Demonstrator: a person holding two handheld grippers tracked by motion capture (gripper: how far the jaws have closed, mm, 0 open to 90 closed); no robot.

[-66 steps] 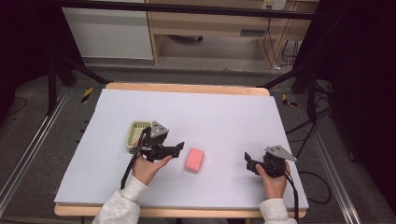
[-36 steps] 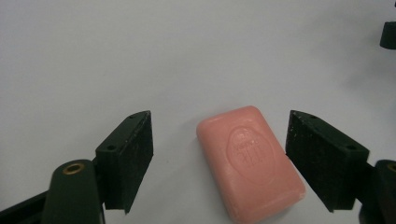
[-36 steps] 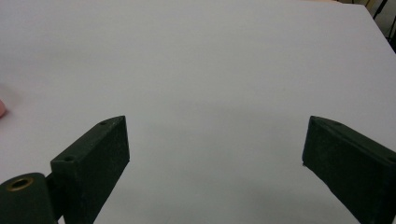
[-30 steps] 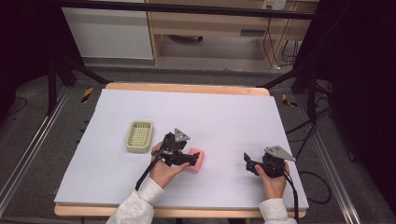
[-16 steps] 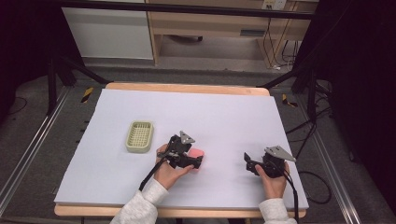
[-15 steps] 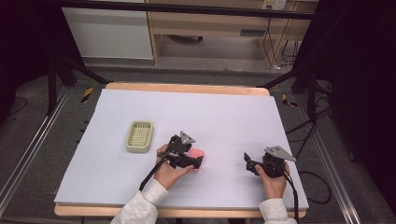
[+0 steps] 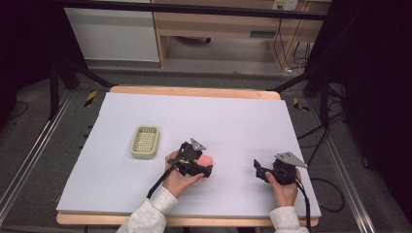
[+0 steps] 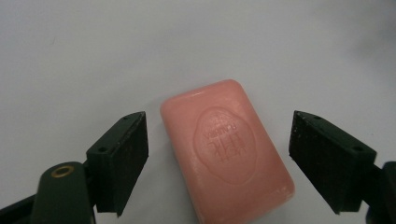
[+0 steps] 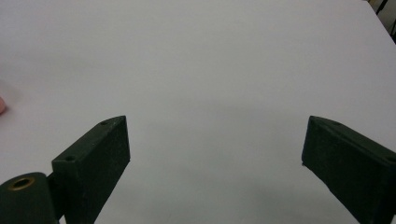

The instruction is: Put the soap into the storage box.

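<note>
On the white table (image 7: pixel 145 194), near its middle, the pink soap bar (image 8: pixel 226 149) lies flat between the left gripper (image 8: pixel 217 161), whose 2 jaws have just been opening and stand clear of its long sides. To grip well, centre the jaws on those sides and close squarely, while the right gripper (image 9: pixel 215 163) hangs released at the near right, holding nothing.

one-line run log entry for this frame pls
left gripper: open, just widened, astride pink soap bar, no contact | right gripper: open, empty | green slotted tray: apart
</note>
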